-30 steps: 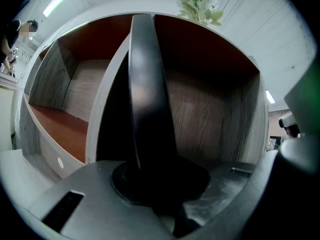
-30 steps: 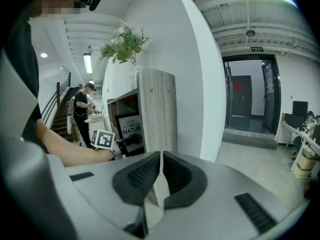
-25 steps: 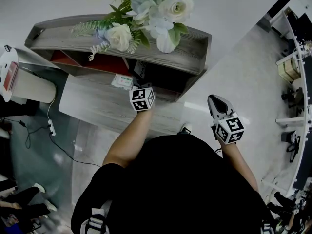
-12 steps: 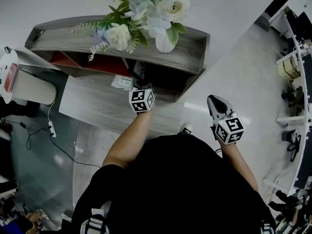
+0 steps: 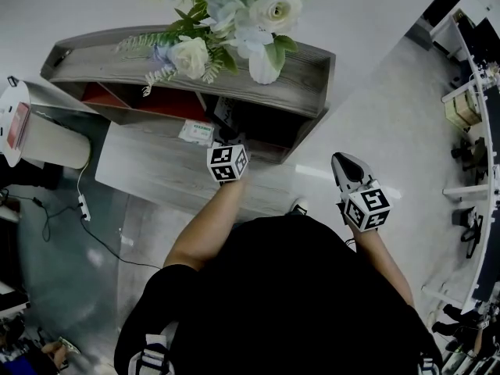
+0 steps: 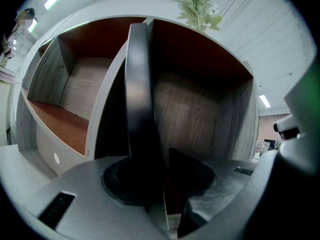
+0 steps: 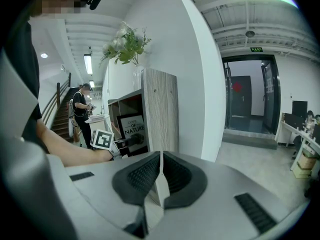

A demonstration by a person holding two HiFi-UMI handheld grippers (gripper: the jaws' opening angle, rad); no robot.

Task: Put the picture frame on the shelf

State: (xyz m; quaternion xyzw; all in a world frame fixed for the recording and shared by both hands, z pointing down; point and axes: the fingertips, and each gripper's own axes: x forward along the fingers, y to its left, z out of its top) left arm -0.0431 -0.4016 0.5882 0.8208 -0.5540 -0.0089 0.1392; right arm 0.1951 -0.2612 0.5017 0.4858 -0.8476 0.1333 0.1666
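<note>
Though unreadable overhead, picture frame [image 7: 131, 128], lettering legible side-on

shelf [image 5: 306, 70]: matt grey woodgrain | picture frame [image 7: 131, 127]: smooth black, slight sheen

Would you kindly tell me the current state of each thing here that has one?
left gripper: open, jaws have just been opening, picture frame between them.
right gripper: shut, empty.
picture frame: upright inside the shelf.
flower vase: upright on the shelf top.
</note>
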